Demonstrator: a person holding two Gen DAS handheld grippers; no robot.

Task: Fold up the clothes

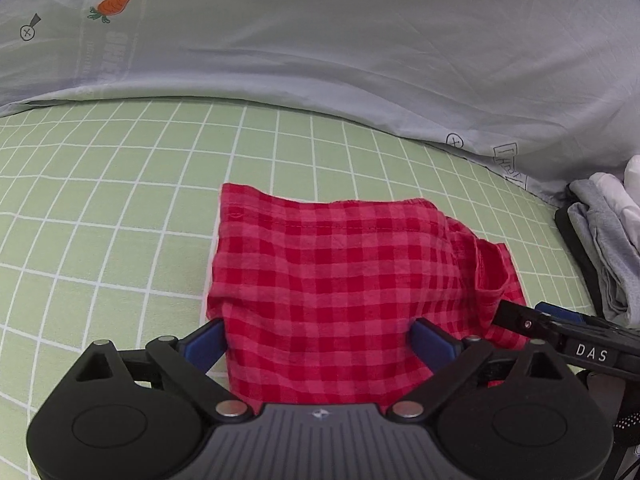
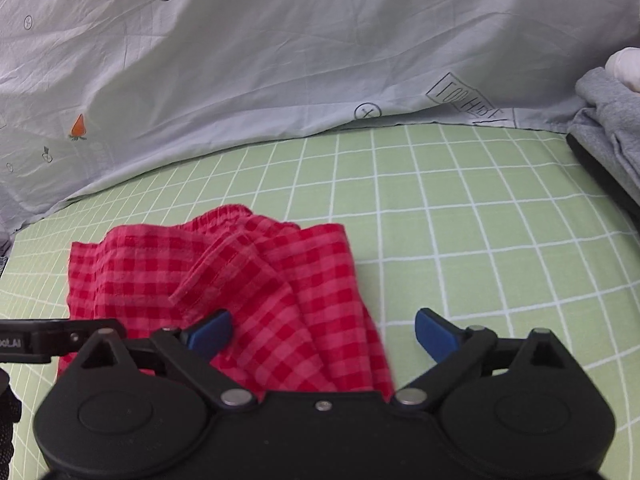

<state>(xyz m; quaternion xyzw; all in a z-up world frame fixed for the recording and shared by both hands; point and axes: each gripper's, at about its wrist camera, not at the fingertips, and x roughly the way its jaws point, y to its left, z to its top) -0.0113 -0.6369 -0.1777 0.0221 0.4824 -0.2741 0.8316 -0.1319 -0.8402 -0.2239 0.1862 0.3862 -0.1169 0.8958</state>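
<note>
The red gingham garment (image 1: 332, 280) lies bunched and partly folded on the green grid-patterned sheet (image 1: 120, 184), in the lower centre of both wrist views. A grey printed bedcover (image 1: 320, 40) is heaped beyond it at twelve o'clock, and a stack of grey and white clothes (image 1: 608, 240) sits off at three o'clock.

The left gripper (image 1: 320, 340) has its jaws spread wide, straddling the near edge of the cloth without pinching it. The right gripper (image 2: 324, 330) is likewise spread, with its left pad over the fabric and its right pad over bare sheet; whether that pad touches the cloth is hard to say.

The fabric looks thin, light and limp, probably a woven cotton. It will sag and crumple rather than hold a crease, and loose layers may slide apart. A stitched hem (image 2: 208, 276) at ten o'clock from the right gripper offers firmer purchase, so pinching hems or corners through all layers seems wisest.
</note>
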